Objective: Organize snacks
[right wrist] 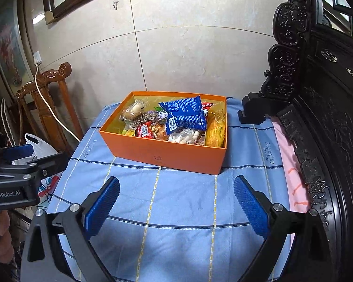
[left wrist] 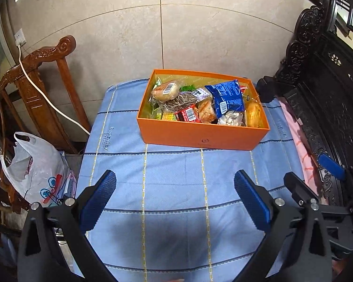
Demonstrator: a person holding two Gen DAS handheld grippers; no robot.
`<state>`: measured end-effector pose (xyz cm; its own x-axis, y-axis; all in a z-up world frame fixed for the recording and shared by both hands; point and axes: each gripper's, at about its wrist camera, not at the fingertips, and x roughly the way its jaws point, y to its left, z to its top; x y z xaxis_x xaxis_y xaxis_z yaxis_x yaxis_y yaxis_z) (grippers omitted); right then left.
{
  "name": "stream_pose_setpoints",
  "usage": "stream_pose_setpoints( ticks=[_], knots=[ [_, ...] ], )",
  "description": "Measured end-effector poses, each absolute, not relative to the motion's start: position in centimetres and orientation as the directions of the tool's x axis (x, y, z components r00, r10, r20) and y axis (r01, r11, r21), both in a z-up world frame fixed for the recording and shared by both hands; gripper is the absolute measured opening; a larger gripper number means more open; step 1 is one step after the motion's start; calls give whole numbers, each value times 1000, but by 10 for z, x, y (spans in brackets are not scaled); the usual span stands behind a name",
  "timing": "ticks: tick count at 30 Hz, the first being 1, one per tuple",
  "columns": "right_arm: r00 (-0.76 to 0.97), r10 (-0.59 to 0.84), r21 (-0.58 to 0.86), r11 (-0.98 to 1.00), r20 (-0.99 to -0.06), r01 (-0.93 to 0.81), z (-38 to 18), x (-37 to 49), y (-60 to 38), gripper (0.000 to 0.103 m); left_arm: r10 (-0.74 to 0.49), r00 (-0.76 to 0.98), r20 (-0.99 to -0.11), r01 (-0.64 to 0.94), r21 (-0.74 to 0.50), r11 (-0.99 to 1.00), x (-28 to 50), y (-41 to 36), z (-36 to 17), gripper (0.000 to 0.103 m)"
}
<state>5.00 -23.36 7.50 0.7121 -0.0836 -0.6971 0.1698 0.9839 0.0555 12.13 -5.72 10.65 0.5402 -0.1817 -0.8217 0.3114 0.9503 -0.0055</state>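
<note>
An orange box (left wrist: pixel 200 138) (right wrist: pixel 167 157) stands at the far end of a blue checked tablecloth (left wrist: pixel 171 188) (right wrist: pixel 176 211). It holds several wrapped snacks: a blue packet (left wrist: pixel 227 95) (right wrist: pixel 184 115) on top, a red packet (left wrist: pixel 187 114) (right wrist: pixel 144 130), a bread roll (left wrist: pixel 164 90) (right wrist: pixel 133 111), a yellow bag (left wrist: pixel 254 115) (right wrist: pixel 215 129) and a clear bag of white pieces (right wrist: pixel 184 137). My left gripper (left wrist: pixel 175 183) hovers open over the bare cloth, short of the box. My right gripper (right wrist: pixel 176 188) is likewise open and holds nothing. The other gripper's body (right wrist: pixel 14 176) shows at the left edge of the right wrist view.
A carved brown wooden chair (left wrist: pixel 42 89) (right wrist: pixel 47 94) with a white cable over it stands left of the table, and a white plastic bag (left wrist: pixel 35 169) sits below it. Dark carved furniture (left wrist: pixel 329 94) (right wrist: pixel 317 117) lines the right side, with pink cloth (right wrist: pixel 291 176) along the table edge. A tiled wall is behind.
</note>
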Motion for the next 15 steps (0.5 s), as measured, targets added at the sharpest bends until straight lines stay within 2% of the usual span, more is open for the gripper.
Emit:
stream_pose_setpoints(
  ticks=[15],
  knots=[
    [710, -85, 47, 985, -699, 165, 73, 40, -233, 98, -179, 563, -807, 305, 1, 953, 107, -52, 108, 98]
  ],
)
